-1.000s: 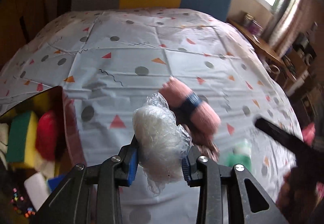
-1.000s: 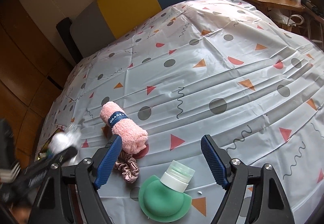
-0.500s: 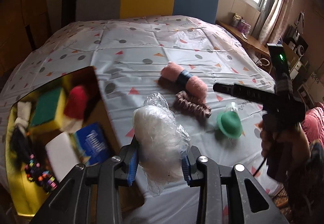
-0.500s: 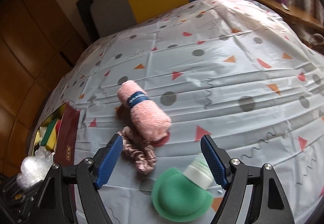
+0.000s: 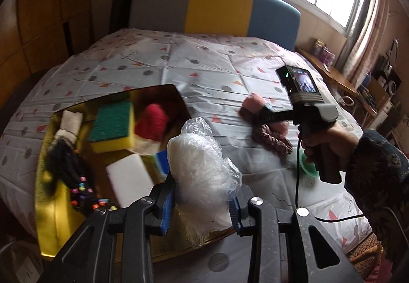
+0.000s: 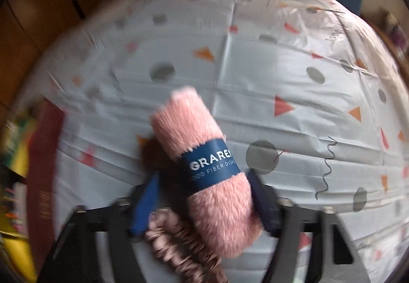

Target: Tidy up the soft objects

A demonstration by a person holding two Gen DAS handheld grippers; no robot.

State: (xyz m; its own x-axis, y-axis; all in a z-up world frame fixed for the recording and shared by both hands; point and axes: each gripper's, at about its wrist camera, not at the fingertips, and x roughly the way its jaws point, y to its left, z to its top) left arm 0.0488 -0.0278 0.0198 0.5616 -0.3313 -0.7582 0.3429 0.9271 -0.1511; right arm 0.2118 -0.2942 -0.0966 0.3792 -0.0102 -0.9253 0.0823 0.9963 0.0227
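My left gripper (image 5: 202, 196) is shut on a crumpled clear plastic bag (image 5: 202, 165) and holds it above the near right part of a gold box (image 5: 48, 208). A pink rolled towel (image 6: 204, 155) with a blue band lies on the patterned bed cover. My right gripper (image 6: 203, 180) points steeply down over the towel with its jaws closing. The towel sits between them, the right pad against its side and the left pad still apart from it. A pinkish-brown scrunchie (image 6: 179, 244) lies just in front of the towel (image 5: 251, 104), under the left finger.
The box holds a green-and-yellow sponge (image 5: 112, 127), a red soft thing (image 5: 150, 121), a white sponge (image 5: 127, 180) and black beaded hair ties (image 5: 76, 180). A green silicone bottle (image 5: 306, 167) shows behind the person's hand (image 5: 322, 139). A headboard (image 5: 217, 9) stands at the far end.
My left gripper carried the bag leftward until it hung over the box. My right gripper rolled, dropped onto the pink towel and narrowed its jaws around it.
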